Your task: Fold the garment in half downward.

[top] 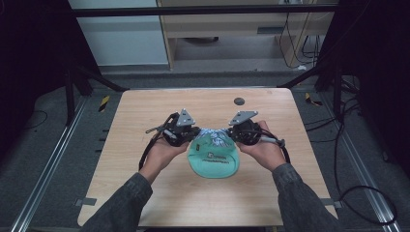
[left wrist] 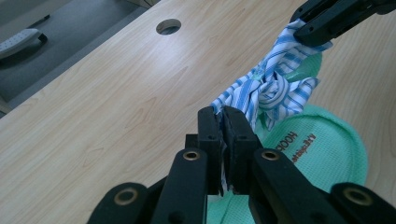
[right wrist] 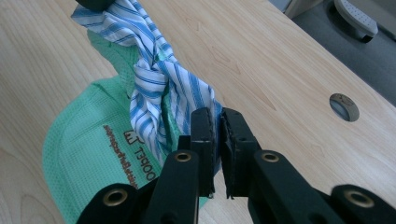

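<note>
I have both tools clamped on the two ends of the striped cloth [top: 213,137], which sits in the middle of the high view, just above the green bag [top: 212,162] on the wooden table [top: 145,111]. The left gripper [top: 186,137] pinches one tail with its jaws pressed together on the fabric, and the right gripper [top: 237,134] does the same on the other tail. I judge this to be the tightening of a knot: in the left gripper view the striped cloth [left wrist: 268,91] is twisted into a lump between the two tools, above the bag's mouth. The next move, I think, calls for pulling the ends apart evenly and level, without letting either tail slip from the pads. The cloth is thin, soft cotton with blue and white stripes, bunched and rope-like where it twists. The green bag [right wrist: 93,154] is a waffle-textured mesh, flat and rounded, with printed lettering. The table is smooth pale wood grain with a round cable hole [top: 239,101] in the upper middle of the frame.
</note>
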Tool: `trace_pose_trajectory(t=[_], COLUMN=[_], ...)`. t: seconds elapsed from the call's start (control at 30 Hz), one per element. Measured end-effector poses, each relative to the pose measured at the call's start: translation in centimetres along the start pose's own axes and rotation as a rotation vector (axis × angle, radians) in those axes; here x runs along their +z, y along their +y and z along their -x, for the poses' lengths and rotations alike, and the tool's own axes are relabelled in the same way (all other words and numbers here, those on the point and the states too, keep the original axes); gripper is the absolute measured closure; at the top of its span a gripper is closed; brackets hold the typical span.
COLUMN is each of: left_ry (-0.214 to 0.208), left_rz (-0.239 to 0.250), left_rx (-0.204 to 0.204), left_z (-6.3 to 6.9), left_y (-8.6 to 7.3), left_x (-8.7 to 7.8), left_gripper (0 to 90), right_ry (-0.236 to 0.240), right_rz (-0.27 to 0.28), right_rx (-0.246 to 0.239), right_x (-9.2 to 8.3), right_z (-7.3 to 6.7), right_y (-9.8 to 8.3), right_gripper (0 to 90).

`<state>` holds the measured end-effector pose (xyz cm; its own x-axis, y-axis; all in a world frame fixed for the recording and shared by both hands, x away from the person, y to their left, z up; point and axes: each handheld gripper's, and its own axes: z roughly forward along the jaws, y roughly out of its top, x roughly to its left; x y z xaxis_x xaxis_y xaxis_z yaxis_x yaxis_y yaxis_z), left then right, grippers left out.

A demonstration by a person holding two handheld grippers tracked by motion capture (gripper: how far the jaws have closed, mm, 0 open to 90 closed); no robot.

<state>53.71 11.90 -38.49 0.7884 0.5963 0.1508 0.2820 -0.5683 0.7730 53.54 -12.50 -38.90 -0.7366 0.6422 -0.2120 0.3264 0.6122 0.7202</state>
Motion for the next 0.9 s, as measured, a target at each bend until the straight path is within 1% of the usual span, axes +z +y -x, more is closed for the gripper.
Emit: trace_pose_trajectory(t=[0.13, 0.23, 0.3, 0.47, 0.6, 0.9], left_ry=[-0.014, -0.015, -0.02, -0.025, -0.031, -0.033], left_rz=[0.008, 0.015, 0.01, 0.016, 0.011, 0.027], left_rx=[-0.004, -0.005, -0.003, -0.012, -0.016, -0.022], left_z=[0.5, 0.8, 1.0, 1.3, 1.4, 2.0], left_y=[-0.5, -0.9, -1.2, -1.7, -2.0, -2.7], left_x=[-0.3, -0.3, -0.3, -0.4, -0.5, -0.8], left_gripper=[86.6, 86.6, 86.6, 86.6, 86.6, 86.5], right_ry=[0.006, 0.009, 0.009, 0.017, 0.024, 0.033], right_rz=[-0.001, -0.004, -0.004, -0.007, -0.004, -0.003], right_rx=[-0.016, -0.024, -0.026, -0.039, -0.041, -0.053], right_x=[-0.2, -0.3, -0.4, -0.4, -0.4, -0.7], right_z=[-0.6, -0.8, -1.0, -1.6, -1.8, -2.3], right_y=[-0.4, -0.7, -0.9, -1.3, -1.5, -1.8], right_gripper=[84.2, 84.0, 83.9, 83.8, 83.5, 82.3])
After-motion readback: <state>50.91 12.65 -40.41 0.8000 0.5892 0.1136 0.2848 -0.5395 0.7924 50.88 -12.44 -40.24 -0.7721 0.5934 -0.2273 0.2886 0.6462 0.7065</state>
